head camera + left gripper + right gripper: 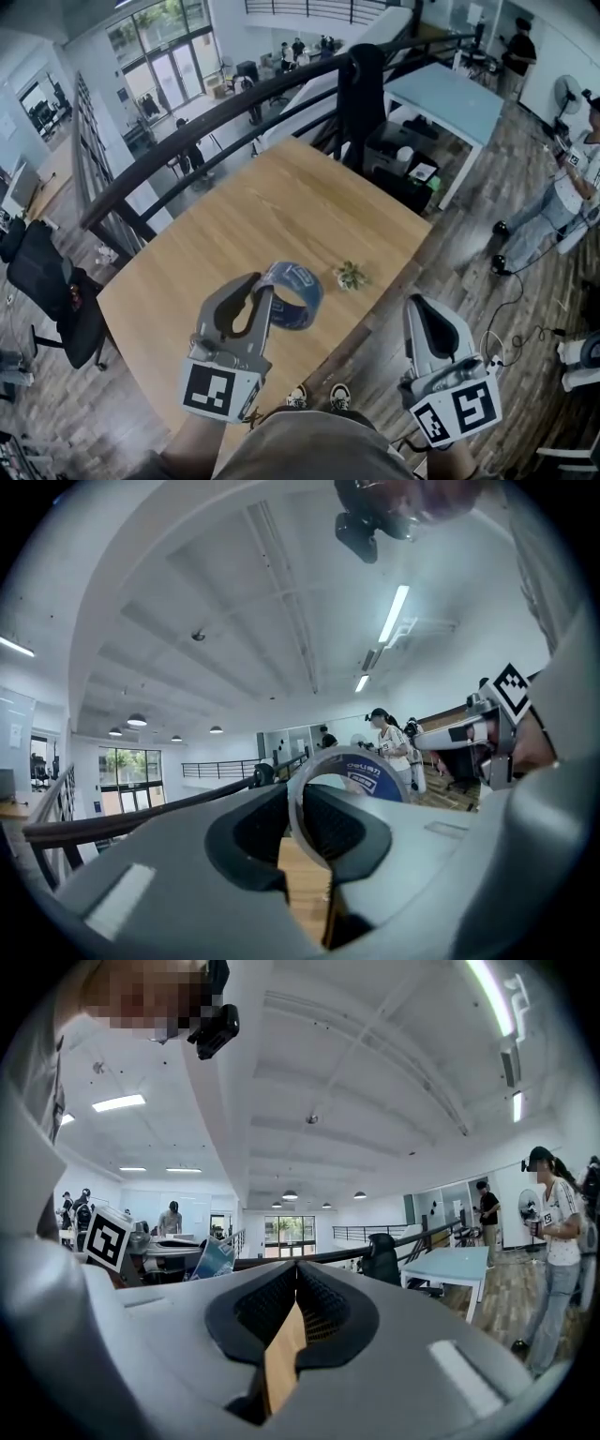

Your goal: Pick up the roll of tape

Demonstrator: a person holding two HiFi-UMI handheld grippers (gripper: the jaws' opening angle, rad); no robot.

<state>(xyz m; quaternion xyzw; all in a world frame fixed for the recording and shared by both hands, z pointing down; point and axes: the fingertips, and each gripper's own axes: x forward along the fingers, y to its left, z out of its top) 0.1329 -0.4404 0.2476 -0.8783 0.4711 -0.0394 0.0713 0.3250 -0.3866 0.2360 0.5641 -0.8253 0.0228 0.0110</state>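
The left claw point(264, 292) pinches the thin blue tape ring point(300, 298) above the smooth wood table point(281, 202); right claw point(419, 307) pressed together.

Left claw point(262, 286), right claw point(419, 305) — grey shells, black pads point(253, 832), black-white marker cubes point(217, 389); dark shoes point(319, 397).

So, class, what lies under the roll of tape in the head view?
The wooden table shows beneath the roll of tape, which the left gripper clamps. The tabletop directly below is covered by the roll.

Open office loft, wooden table point(281, 202), swivel chair point(58, 292), dark railing point(216, 116), ceiling strip lights point(394, 614)
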